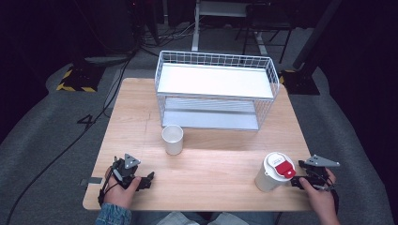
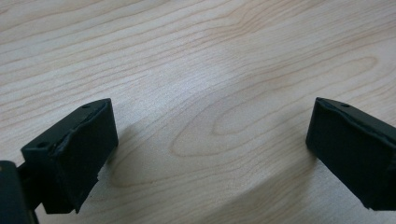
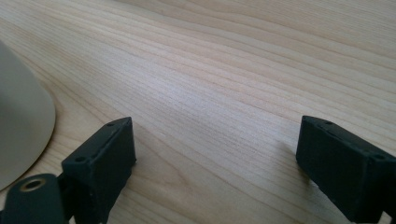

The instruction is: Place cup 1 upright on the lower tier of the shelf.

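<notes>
White lidded cup at nine o'clock of right gripper, released; left gripper released too, over table.

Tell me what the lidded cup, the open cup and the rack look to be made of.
Lidded cup: likely paper, matt off-white wall; its lid looks like plastic, smooth white with a red tab.
Open cup: probably paper too, plain matt white.
Rack: white-coated metal wire, thin grid walls.
</notes>
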`<act>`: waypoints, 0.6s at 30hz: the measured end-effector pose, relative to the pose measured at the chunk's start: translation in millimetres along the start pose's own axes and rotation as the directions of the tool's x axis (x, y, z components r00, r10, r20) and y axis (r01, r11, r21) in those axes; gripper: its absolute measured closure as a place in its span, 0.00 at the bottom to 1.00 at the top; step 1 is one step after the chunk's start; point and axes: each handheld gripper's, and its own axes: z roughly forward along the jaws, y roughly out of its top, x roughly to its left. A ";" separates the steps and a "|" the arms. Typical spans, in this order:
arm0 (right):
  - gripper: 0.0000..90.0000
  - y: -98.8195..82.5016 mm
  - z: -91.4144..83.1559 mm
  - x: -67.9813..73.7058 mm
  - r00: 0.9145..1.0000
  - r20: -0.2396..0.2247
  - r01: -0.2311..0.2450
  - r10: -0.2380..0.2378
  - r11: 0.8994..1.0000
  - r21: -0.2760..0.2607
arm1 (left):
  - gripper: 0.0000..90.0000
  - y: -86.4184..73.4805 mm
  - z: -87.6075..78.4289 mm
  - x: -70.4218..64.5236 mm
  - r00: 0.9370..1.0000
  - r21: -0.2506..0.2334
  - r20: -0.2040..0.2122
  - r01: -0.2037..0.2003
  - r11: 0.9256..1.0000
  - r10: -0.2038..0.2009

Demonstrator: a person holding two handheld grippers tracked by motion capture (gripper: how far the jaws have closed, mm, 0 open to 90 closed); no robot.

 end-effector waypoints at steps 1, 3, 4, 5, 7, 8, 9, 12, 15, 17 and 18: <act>0.13 0.0 0.0 0.0 1.000 0.000 0.000 0.000 1.000 0.000 | 0.02 0.0 0.0 0.0 1.000 0.000 0.000 0.000 1.000 0.000; 0.14 0.0 0.0 -0.1 1.000 0.000 0.001 -0.001 1.000 0.000 | 0.01 0.4 0.8 -0.8 1.000 0.001 0.000 0.004 1.000 -0.004; 0.13 0.0 0.0 0.0 1.000 0.000 0.000 0.000 1.000 0.000 | 0.01 0.6 1.0 -0.9 1.000 0.002 0.002 0.003 1.000 -0.003; 0.14 0.0 0.0 -0.1 1.000 0.000 0.000 0.000 1.000 0.000 | 0.01 0.5 0.9 -1.0 1.000 0.003 0.002 0.004 1.000 -0.004; 0.14 0.0 0.1 0.0 1.000 0.001 0.000 0.000 1.000 -0.002 | 0.01 0.5 0.9 -1.0 1.000 0.003 0.001 0.004 1.000 -0.004; 0.13 0.0 0.1 0.0 1.000 0.000 0.000 0.000 1.000 -0.001 | 0.01 0.4 0.6 -0.8 1.000 0.004 0.002 -0.001 1.000 0.001; 0.13 0.0 0.1 -0.1 1.000 0.000 0.000 0.000 1.000 -0.001 | 0.01 0.4 0.6 -0.8 1.000 0.004 0.002 -0.001 1.000 0.001; 0.13 0.0 0.0 0.1 1.000 0.000 0.000 0.000 1.000 0.000 | 0.01 0.4 0.5 -0.7 1.000 0.005 0.002 -0.002 1.000 0.002; 0.14 0.0 0.0 0.1 1.000 0.001 0.001 -0.001 1.000 -0.001 | 0.01 0.6 0.6 -0.3 1.000 -0.001 0.003 0.000 1.000 0.000; 0.14 0.0 0.0 0.1 1.000 0.001 0.001 -0.001 1.000 0.000 | 0.08 0.8 -0.1 0.6 1.000 -0.007 -0.002 -0.007 1.000 0.007; 0.14 0.0 0.0 0.1 1.000 0.001 0.001 -0.001 1.000 0.000 | 0.08 0.6 -0.9 0.7 1.000 -0.021 0.002 -0.001 1.000 0.002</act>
